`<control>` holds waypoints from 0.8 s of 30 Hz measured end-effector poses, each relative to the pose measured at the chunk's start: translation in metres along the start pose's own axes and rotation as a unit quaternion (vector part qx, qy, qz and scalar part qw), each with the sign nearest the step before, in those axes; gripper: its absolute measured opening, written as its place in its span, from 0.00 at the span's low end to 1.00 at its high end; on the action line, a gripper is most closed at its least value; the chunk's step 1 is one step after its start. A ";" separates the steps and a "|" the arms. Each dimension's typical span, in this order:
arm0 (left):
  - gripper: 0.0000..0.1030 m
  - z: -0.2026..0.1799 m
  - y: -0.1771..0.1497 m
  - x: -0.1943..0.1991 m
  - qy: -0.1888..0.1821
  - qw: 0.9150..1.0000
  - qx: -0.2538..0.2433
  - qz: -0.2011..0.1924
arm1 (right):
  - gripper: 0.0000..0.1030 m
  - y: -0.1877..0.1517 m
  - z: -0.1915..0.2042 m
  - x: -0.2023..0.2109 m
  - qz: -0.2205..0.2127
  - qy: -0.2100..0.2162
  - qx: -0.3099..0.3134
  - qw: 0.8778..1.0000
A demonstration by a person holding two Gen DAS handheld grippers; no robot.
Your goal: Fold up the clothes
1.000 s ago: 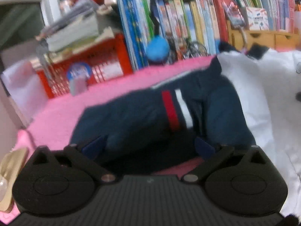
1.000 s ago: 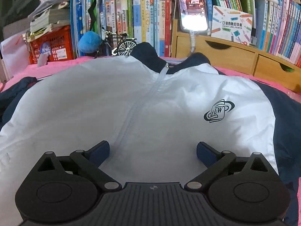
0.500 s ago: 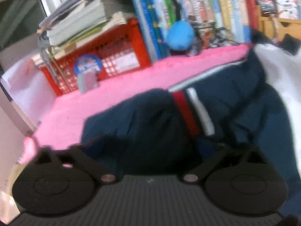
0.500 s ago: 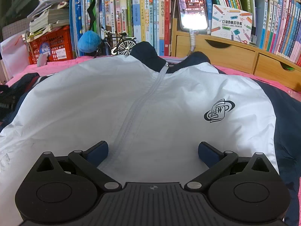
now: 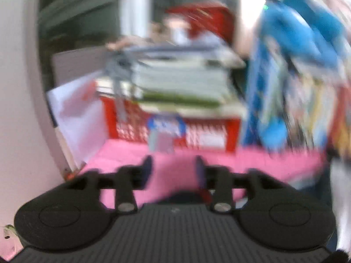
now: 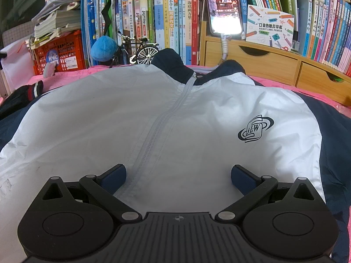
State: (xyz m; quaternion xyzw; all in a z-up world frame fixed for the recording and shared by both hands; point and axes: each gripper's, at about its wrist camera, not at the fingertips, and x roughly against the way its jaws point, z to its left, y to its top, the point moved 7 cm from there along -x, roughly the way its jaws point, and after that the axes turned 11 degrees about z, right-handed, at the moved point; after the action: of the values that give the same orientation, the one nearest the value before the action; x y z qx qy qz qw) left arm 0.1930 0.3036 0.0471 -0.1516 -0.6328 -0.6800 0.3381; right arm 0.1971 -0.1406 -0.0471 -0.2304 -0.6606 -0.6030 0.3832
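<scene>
Item: white jacket (image 6: 153, 131) with navy sleeves, zipped, lying front-up and spread flat on the pink-covered counter (image 6: 72, 74), collar toward the bookshelf (image 6: 166, 22). Left sleeve cuff (image 6: 33, 91), red-and-white striped, lies bunched at the far left edge of the right wrist view; right sleeve runs off frame at the lower right. Right tongs (image 6: 178, 175): released wide, poised low over the jacket's hem area with the zipper between the pads, gripping nothing. Left tongs (image 5: 173, 171): jaws opening; only pink cover shows between them, and a dark shape with a red trace just below their base may be the sleeve, too blurred to confirm. Step in hand, as judged: first fold, left sleeve to be brought across the chest. Next move calls for a firm pinch on the cuff and a carry over the white panel without dragging the body. Obscured: left view heavily smeared; red crate (image 5: 171, 129) and stacked papers barely legible; jacket hem hidden beneath the right tongs.
</scene>
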 end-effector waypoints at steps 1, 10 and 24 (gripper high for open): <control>0.62 -0.015 -0.014 -0.003 0.004 0.999 -0.035 0.006 | 1.00 0.000 0.000 0.000 0.000 0.000 0.000 1.000; 0.61 -0.056 -0.068 -0.065 0.092 0.989 -0.094 0.068 | 1.00 0.000 0.000 0.000 0.000 0.000 0.001 1.000; 0.02 0.095 0.107 0.015 0.151 0.975 0.111 -0.119 | 1.00 0.001 -0.001 0.000 0.001 -0.001 0.002 1.000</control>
State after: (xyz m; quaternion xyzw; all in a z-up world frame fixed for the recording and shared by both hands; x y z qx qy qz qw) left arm 0.2305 0.3947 0.1520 0.0678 -0.6590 -0.6561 0.3614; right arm 0.1977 -0.1415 -0.0463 -0.2307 -0.6622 -0.6012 0.3832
